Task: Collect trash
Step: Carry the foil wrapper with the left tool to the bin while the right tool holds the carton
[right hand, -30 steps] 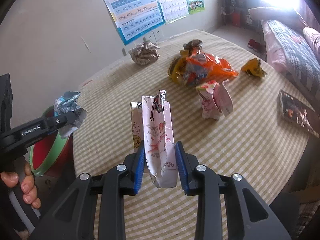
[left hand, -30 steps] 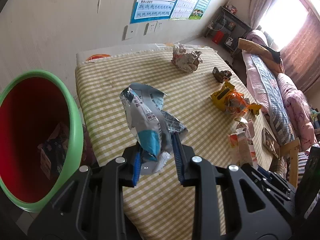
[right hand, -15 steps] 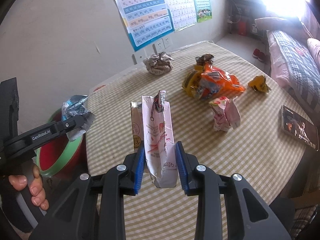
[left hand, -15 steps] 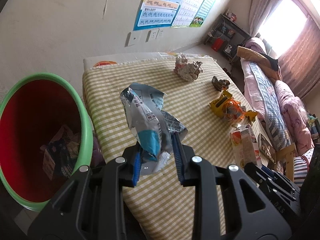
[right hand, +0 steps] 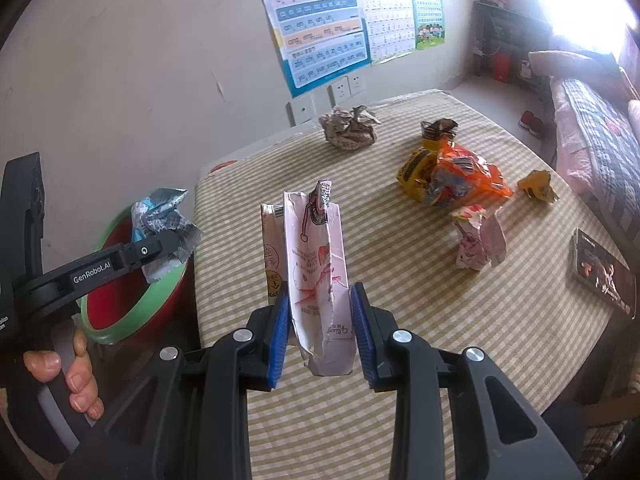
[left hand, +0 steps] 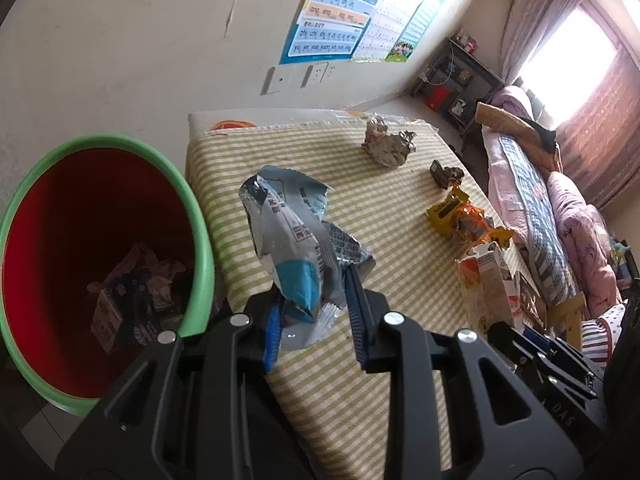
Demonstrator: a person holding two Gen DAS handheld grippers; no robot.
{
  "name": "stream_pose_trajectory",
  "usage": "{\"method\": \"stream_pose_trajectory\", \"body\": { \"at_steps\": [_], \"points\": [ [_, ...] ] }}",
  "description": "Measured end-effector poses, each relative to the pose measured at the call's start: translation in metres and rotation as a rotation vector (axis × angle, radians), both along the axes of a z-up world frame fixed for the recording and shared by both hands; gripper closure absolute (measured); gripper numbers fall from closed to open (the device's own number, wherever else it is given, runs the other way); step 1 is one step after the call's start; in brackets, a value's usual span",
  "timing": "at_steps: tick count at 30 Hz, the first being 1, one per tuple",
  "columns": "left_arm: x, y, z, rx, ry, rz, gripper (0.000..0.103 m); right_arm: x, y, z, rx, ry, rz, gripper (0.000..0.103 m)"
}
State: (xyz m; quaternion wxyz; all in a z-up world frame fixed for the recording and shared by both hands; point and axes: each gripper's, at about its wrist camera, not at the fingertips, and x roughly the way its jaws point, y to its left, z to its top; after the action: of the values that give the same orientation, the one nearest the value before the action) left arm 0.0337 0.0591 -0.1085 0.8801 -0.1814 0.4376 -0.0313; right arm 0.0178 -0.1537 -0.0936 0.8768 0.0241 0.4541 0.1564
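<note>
Bin [left hand: 200, 240] mouth open; table edge [left hand: 224, 272] beside.

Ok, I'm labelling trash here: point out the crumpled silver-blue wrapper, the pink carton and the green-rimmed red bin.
Crumpled silver-blue wrapper [left hand: 294, 240]: left wrist view, its creased middle.
Pink carton [right hand: 316, 264]: right wrist view, its front face.
Green-rimmed red bin [left hand: 200, 236]: left wrist view, its green rim.
</note>
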Motion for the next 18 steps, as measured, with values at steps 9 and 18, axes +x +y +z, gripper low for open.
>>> {"method": "stream_pose_trajectory", "body": {
  "at_steps": [9,18],
  "points": [
    [-0.008,0.023,-0.001,0.003,0.000,0.027,0.076,0.003,0.024,0.006,-0.028,-0.011,0.040,0.073],
    [-0.025,0.051,-0.004,0.017,0.005,0.064,0.076,0.006,0.058,0.004,-0.036,-0.001,0.109,0.073]
  ]
}}
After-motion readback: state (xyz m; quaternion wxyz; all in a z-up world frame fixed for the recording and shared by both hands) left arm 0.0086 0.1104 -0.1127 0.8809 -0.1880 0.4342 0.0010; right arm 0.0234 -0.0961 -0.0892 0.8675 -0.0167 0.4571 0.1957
